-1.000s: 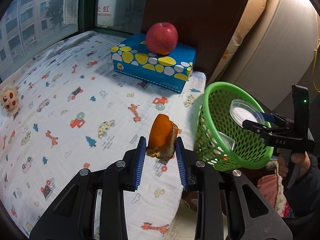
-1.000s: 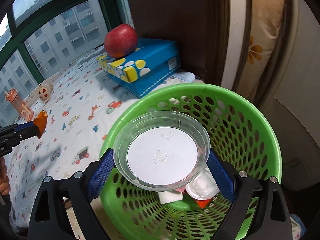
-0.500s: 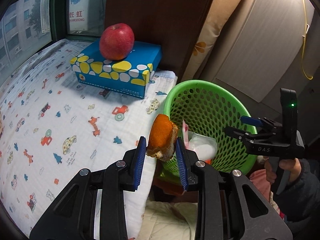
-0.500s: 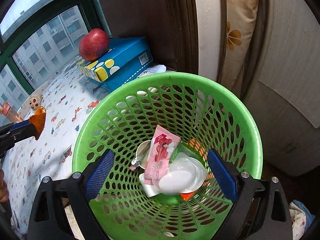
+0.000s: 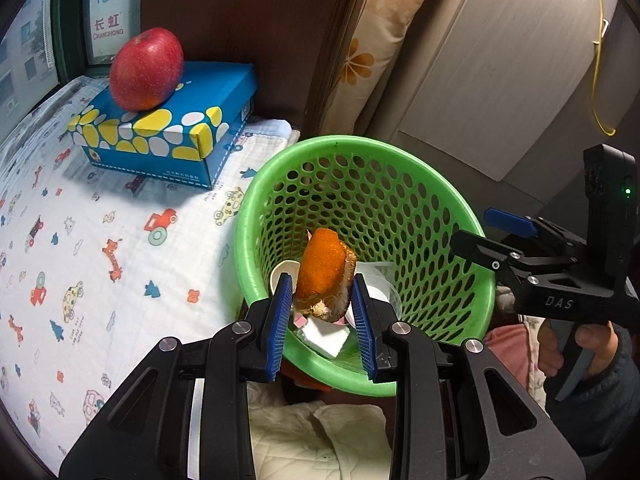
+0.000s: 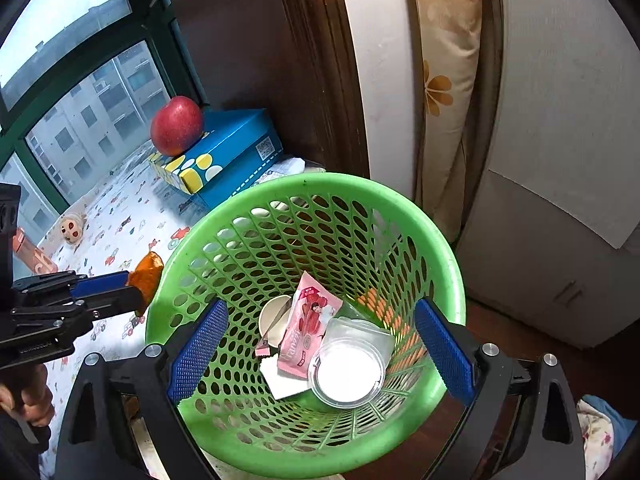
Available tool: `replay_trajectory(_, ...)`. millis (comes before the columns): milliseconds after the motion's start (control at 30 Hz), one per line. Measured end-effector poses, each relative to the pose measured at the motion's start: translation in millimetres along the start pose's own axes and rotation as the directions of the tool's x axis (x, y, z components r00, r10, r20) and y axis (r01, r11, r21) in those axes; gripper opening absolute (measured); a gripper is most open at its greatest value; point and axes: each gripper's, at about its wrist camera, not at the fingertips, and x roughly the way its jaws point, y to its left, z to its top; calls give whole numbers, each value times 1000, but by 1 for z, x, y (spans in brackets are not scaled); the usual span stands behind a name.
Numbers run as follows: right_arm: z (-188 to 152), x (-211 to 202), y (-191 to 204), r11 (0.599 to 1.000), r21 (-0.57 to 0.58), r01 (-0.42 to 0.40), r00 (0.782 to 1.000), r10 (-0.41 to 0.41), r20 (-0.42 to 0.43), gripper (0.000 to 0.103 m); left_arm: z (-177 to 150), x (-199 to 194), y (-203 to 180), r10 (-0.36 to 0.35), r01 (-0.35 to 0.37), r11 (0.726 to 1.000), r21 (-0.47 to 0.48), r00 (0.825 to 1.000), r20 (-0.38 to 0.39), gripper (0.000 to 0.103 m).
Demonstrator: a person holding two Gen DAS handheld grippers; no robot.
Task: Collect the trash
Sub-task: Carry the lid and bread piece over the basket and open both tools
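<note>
My left gripper (image 5: pixel 322 320) is shut on a piece of orange peel (image 5: pixel 322 270) and holds it over the near rim of the green mesh basket (image 5: pixel 440 184). In the right wrist view the peel (image 6: pixel 146 274) sits just outside the basket's left rim (image 6: pixel 160 280). My right gripper (image 6: pixel 320 344) is open and empty above the basket. It also shows in the left wrist view (image 5: pixel 492 236), beside the basket's right rim. Inside lie a clear plastic lid (image 6: pixel 348 372), a pink wrapper (image 6: pixel 306 320), a small cup (image 6: pixel 274 318) and white paper (image 6: pixel 280 380).
A blue patterned box (image 5: pixel 168 132) with a red apple (image 5: pixel 146 68) on it stands on the cartoon-print cloth (image 5: pixel 80 240) left of the basket. A small doll (image 6: pixel 72 228) and an orange bottle (image 6: pixel 32 256) lie further off. A wall and floral curtain (image 6: pixel 444 80) stand behind.
My right gripper opened and the clear lid dropped into the basket. My left gripper carried the peel rightward from over the cloth to the basket's rim.
</note>
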Motion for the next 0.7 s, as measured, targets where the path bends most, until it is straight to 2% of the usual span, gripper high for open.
replay_trajectory(333,-3,-8,-14,1000,25,-1,1000,0,13,91,1,18,-9,-29,28,1000,-12,999,-37,33)
replay_trajectory(567,-5,-9,-13,1000,26,-6,1000,6,11,91,1,17,-5,-36,36,999,-34,999,-24,55)
replay_trajectory(700,-6,-11,-8,1000,20,-15,1000,14,14,91,-1,10,0,-19,18,999,-49,1000,-13,58)
